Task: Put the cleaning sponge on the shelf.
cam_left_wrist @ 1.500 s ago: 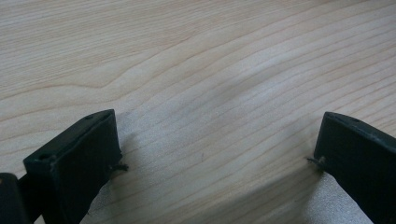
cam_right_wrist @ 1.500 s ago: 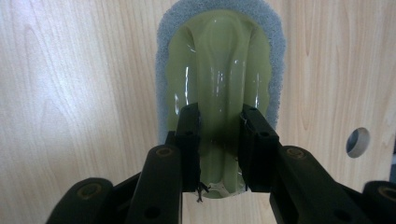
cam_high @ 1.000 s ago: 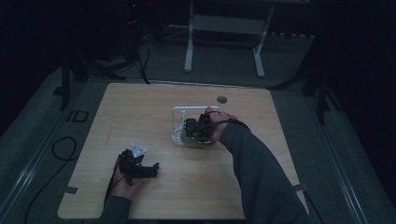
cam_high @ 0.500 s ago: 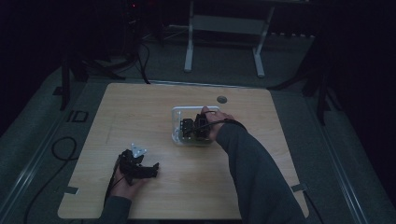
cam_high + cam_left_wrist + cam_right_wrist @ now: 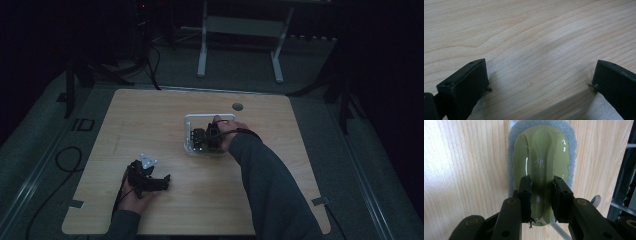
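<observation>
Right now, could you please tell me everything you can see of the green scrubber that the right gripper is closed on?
The scrubber is an oval pad with a glossy, pale olive-green plastic top moulded into a raised central ridge that serves as a handle. A grey-blue fibrous scouring layer rims it underneath. It lies flat on the light wooden table. The right gripper clamps the ridge from both sides at its near end. In the high view it is hidden under the hand, inside a white tray.

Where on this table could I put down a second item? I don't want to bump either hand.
Bare wood spans the table's far-left part, between its far edge and the left claw. The near strip between that claw and the person's right sleeve is free too. It is crowded mid-table, where the right claw grips the green scrubber in the white tray.
</observation>
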The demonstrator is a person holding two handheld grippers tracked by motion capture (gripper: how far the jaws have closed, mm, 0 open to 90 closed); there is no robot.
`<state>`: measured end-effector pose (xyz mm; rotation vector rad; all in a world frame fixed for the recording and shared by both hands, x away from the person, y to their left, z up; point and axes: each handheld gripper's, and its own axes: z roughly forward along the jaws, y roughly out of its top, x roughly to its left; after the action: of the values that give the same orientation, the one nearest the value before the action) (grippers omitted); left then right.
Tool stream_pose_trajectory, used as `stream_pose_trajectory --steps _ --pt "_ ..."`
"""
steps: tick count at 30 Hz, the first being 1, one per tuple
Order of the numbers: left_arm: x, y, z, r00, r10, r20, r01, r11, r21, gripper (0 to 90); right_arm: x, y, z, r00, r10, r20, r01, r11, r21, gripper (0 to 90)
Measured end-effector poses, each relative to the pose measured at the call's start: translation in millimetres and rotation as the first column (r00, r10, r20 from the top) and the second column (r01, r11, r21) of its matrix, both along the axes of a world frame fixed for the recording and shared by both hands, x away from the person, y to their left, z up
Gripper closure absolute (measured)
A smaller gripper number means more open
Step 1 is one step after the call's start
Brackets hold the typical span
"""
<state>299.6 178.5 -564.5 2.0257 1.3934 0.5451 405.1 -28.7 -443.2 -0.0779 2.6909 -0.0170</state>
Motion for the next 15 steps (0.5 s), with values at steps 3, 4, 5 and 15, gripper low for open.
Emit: stream_pose_trajectory --steps 3,4,5,15 --pt "0.0 0.0 0.0 1.0 0.0 0.0 0.0 1.0 0.0 0.3 0.4 1.0 -2.7 0.9999 0.009 0.007 -0.009 1.0 -0.008 71.6" --pt "0.0 0.0 0.0 1.0 0.0 0.0 0.0 1.0 0.0 0.2 0.5 1.5 -3.5 0.9999 0.013 0.01 -0.013 1.0 -0.012 71.6" --pt "0.0 -0.1 0.0 1.0 0.0 0.0 0.0 1.0 -0.001 0.2 0.2 2.0 -4.3 0.9998 0.011 0.015 -0.011 1.0 -0.009 71.6" --pt "0.0 0.0 0.0 1.0 0.0 0.001 0.0 1.0 0.0 0.3 4.0 6.9 -11.0 0.9999 0.003 0.011 -0.003 1.0 -0.013 71.5"
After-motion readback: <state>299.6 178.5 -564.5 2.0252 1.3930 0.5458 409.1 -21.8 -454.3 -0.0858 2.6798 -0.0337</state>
